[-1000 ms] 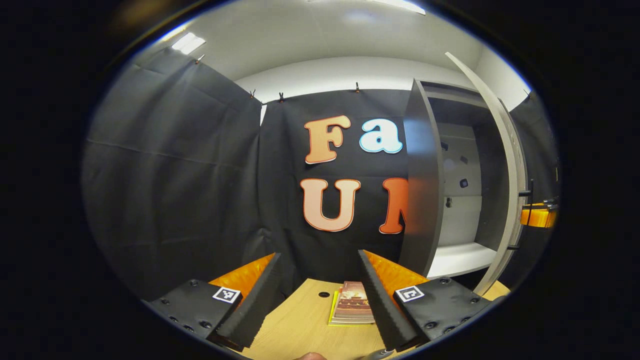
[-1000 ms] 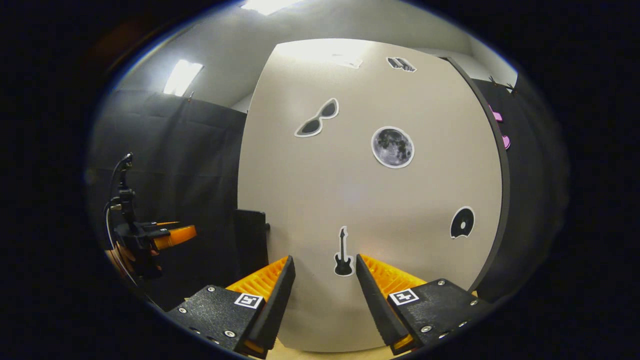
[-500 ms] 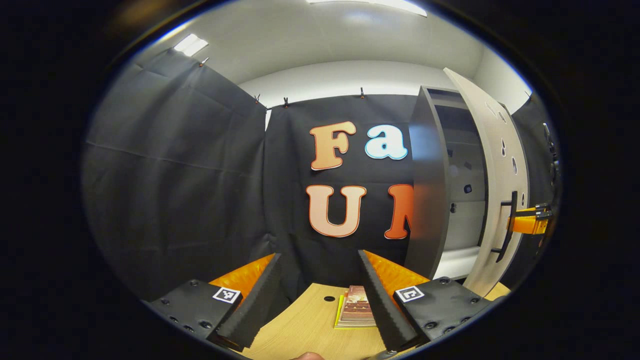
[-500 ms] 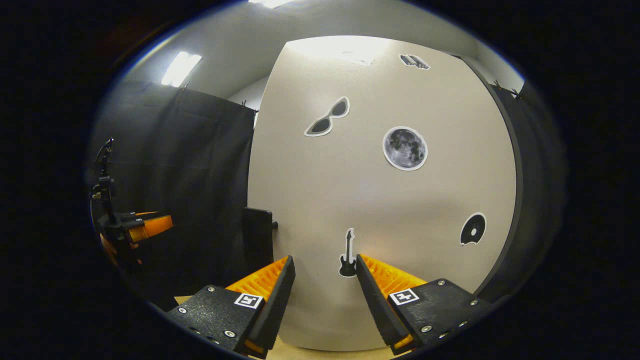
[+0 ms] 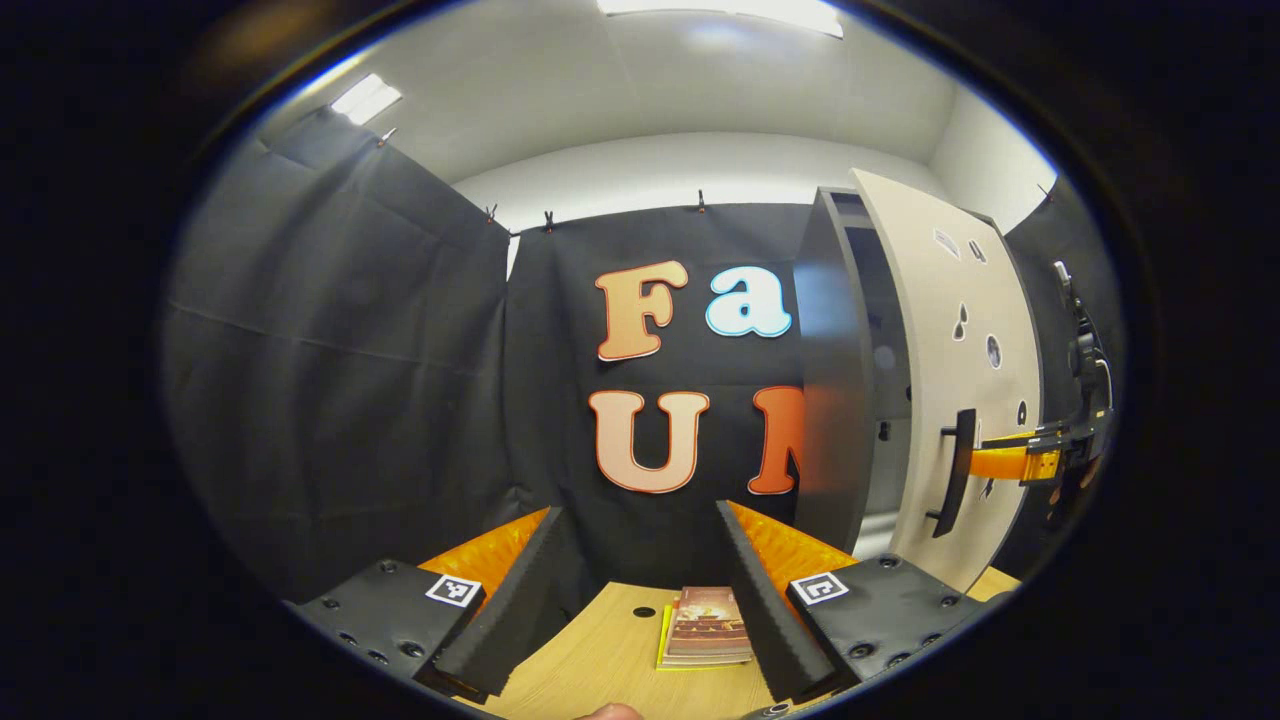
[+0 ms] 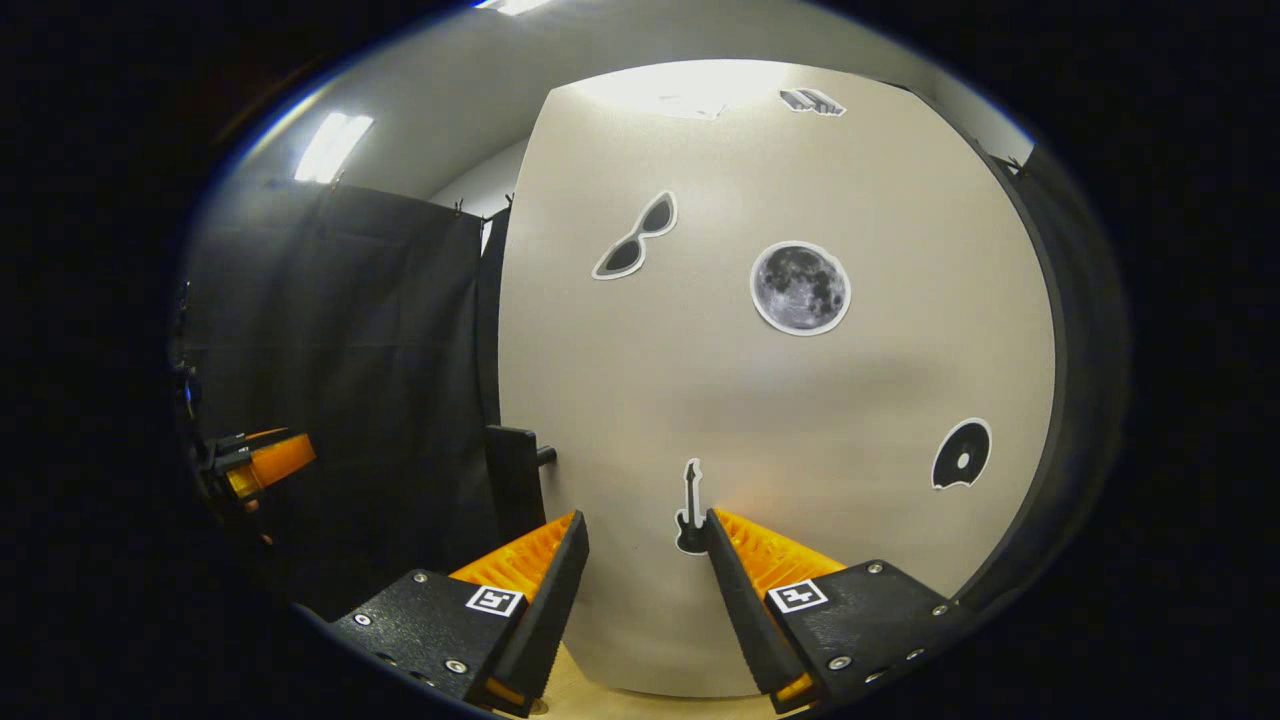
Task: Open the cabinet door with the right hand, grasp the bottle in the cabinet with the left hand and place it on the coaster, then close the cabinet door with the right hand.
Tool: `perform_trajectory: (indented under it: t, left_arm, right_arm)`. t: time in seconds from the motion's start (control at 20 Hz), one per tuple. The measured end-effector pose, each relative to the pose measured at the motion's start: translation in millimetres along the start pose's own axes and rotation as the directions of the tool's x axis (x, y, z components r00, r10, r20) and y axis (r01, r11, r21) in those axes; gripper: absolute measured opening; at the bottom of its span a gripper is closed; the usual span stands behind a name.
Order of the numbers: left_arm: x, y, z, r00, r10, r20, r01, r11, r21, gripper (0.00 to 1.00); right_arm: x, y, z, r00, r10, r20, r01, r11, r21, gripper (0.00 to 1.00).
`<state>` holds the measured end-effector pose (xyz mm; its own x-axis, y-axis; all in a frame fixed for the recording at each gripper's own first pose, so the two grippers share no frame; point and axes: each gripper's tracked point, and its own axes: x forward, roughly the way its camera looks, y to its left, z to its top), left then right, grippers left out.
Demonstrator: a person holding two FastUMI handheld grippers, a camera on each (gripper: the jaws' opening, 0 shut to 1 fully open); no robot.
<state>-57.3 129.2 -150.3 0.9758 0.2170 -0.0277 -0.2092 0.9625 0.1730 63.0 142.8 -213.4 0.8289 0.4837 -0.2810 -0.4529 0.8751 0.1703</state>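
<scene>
In the left gripper view the left gripper (image 5: 637,580) hangs over the wooden table (image 5: 600,665) with its 2 fingers spread wide and nothing between them; a small stack of booklets (image 5: 708,627) lies flat on the table just behind the right-hand finger, beside a round hole (image 5: 644,611) in the tabletop. To the right stands the cabinet (image 5: 838,370), its dark side panel facing the camera, and the pale cabinet door (image 5: 960,370) is partly ajar, leaving a narrow gap through which a slice of the pale interior shows. The black bar handle (image 5: 955,470) sits on the door's near edge. The right gripper (image 5: 1020,462) shows at the far right, level with the handle and right at the door's face; contact cannot be told. In the right gripper view the right gripper (image 6: 640,590) has its fingers wide apart, empty, close against the door face (image 6: 780,400), which carries stickers of sunglasses (image 6: 634,237), a moon (image 6: 800,287), a guitar (image 6: 690,494) and a disc (image 6: 961,453). The handle (image 6: 512,470) lies left of the fingers, and the left gripper (image 6: 262,462) shows far left. The bottle and coaster cannot be made out
</scene>
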Motion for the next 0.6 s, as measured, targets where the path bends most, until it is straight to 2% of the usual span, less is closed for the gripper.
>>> perform_trajectory:
  t: [0.3,0.45,0.6]
  left_arm:
    - [8,-17,1,1.0,-0.02,-0.006,0.02,1.0,0.0,0.94]
    - [14,-19,-6,0.999,-0.009,-0.045,0.01,1.0,0.024,0.96]
    - [21,-29,-12,0.997,-0.025,-0.074,0.027,1.0,0.014,0.94]
  right_arm:
    - [4,2,-4,0.998,-0.051,-0.034,0.052,0.999,0.007,0.75]
    - [5,1,-3,0.996,-0.073,-0.047,0.075,0.997,0.036,0.74]
    - [4,2,-3,0.994,-0.089,-0.058,0.092,0.995,0.045,0.74]
